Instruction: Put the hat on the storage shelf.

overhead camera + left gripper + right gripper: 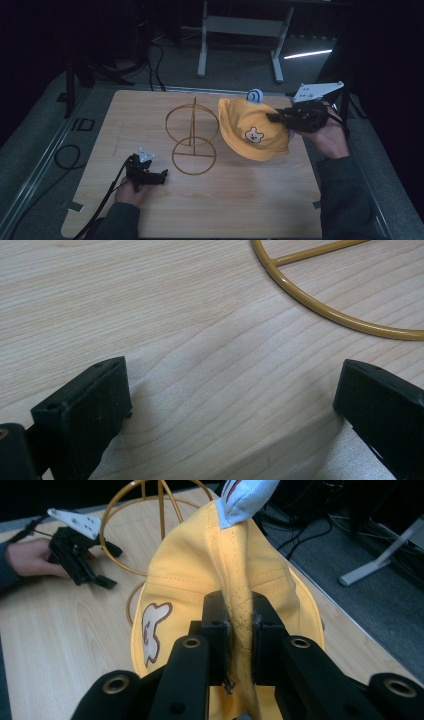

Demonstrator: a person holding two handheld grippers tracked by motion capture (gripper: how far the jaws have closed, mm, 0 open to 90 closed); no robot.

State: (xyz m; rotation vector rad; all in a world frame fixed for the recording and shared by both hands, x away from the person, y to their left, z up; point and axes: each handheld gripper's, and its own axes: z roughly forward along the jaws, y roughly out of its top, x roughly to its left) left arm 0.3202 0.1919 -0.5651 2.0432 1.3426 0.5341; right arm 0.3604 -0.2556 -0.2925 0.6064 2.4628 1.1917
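Resting my left gripper (161,176) on the wooden table (250,210) near its front-left part, I keep its jaws spread wide with nothing between them, and in the left gripper view bare wood grain lies between the two black pads; I judge it parked there so it stays out of the way yet close to the stand if the base needs steadying. Just to its right stands the gold wire hat stand (192,135), a flat ring on the table, an upright post and a second ring held vertical. Farther right, my right gripper (272,118) has its jaws pressed onto a fold of the yellow bucket hat (190,575), pinching the fabric along a stitched seam so the hat hangs lifted off the table, bear patch (254,135) facing me, beside the stand and not yet on it. A small blue ear (255,95) sticks up from the hat's far side. Between hat and post stands the upright ring, which I judge could catch the brim on the way across. Beyond the table are desk legs (202,50) and cables on the floor.
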